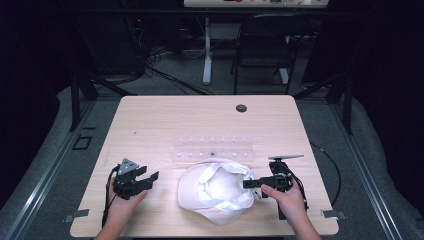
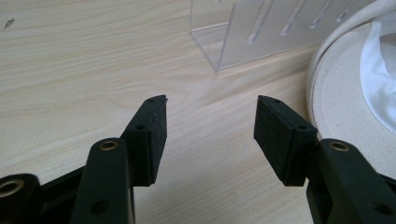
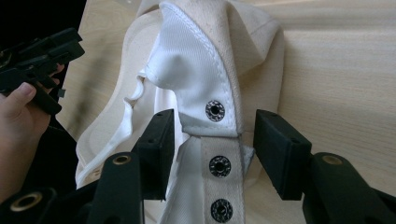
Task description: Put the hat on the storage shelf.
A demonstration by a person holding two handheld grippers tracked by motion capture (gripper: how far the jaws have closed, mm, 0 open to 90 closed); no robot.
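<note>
A cream fabric cap point(image 1: 220, 192) with a snap-studded strap point(image 3: 218, 163) is framed by the spread right gripper point(image 3: 212, 140); beside the cap, the left gripper point(image 2: 210, 126) is held apart over the woodgrain counter point(image 1: 150, 125).

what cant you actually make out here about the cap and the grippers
- Cap front: lying upside down in the high view, its outer face is hidden against the table.
- Snap strap: its lower end is cut off by the right gripper view's bottom edge.
- Clear rack: slots too faint in the high view to count.
</note>
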